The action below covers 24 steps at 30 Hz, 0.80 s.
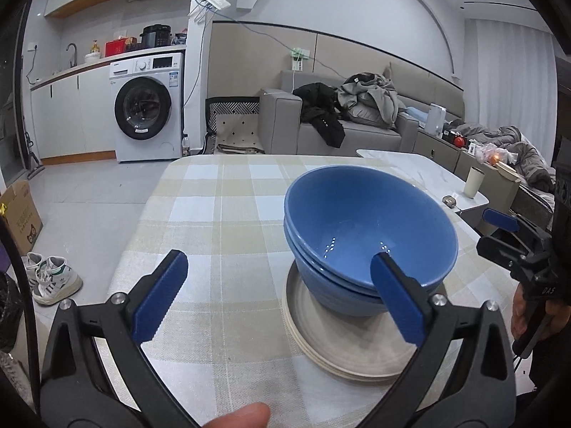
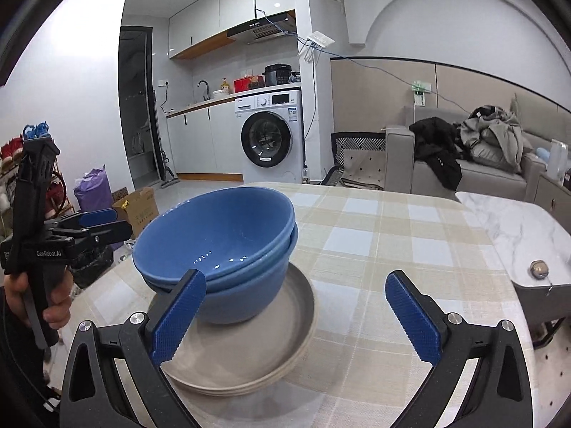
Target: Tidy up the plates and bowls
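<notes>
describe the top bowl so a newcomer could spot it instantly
On the table with the beige-and-white checked cloth sits a short stack of round grey-beige plates. Two glossy blue ceramic bowls are nested on it; the target is the upper blue bowl, whose empty inside is visible, unlike the lower blue bowl, of which only the outer wall shows.

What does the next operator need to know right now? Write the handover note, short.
Left gripper: open, empty, hovering low in front of the stack, its right finger at the bowls' near side.
Right gripper: open, empty, on the other side of the stack, its left finger near the bowl rims.
Two blue bowls are nested, the top one tilted, and sit on the stacked grey plates on the checked tablecloth.
Done: plates stacked, bowls nested on top.
Left: probably only levelling the top bowl, or moving the stack if it belongs elsewhere; no other dishes are in view.
</notes>
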Each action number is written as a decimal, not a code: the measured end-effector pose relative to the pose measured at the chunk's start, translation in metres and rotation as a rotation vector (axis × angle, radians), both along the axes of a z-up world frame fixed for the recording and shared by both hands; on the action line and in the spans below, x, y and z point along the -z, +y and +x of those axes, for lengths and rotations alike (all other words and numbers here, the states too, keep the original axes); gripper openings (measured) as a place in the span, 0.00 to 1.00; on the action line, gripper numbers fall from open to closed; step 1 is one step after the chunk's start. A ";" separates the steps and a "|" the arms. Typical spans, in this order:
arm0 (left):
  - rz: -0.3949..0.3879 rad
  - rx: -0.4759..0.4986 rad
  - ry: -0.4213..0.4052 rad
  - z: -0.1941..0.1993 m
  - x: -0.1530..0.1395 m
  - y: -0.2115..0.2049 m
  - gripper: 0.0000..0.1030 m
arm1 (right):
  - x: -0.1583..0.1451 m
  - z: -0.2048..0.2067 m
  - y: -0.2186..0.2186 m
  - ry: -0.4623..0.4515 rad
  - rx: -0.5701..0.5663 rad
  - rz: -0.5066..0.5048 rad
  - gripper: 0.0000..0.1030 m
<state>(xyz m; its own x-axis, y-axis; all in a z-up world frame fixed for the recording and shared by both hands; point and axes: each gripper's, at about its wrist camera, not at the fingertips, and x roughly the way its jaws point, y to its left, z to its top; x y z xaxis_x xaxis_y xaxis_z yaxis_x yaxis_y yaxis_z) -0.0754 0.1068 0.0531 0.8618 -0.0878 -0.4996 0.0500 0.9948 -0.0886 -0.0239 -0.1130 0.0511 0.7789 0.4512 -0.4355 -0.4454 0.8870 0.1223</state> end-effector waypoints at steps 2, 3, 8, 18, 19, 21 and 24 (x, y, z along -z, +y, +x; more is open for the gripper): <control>0.004 -0.004 -0.017 -0.002 0.006 0.001 0.99 | 0.004 -0.002 -0.001 -0.014 0.000 0.019 1.00; 0.001 -0.004 -0.032 -0.004 0.008 0.002 0.99 | 0.005 -0.003 0.000 -0.017 0.000 0.027 1.00; -0.011 -0.003 -0.072 -0.006 0.018 0.009 0.99 | 0.014 -0.008 0.007 -0.048 -0.010 0.030 1.00; -0.036 0.021 -0.086 -0.015 0.036 0.015 0.99 | 0.028 -0.014 0.019 -0.081 -0.046 0.034 1.00; -0.037 0.032 -0.088 -0.017 0.038 0.015 0.99 | 0.027 -0.015 0.020 -0.084 -0.049 0.031 1.00; -0.039 0.044 -0.093 -0.018 0.042 0.015 0.99 | 0.026 -0.018 0.020 -0.098 -0.051 0.032 1.00; -0.041 0.060 -0.095 -0.019 0.045 0.013 0.99 | 0.025 -0.022 0.020 -0.117 -0.053 0.033 1.00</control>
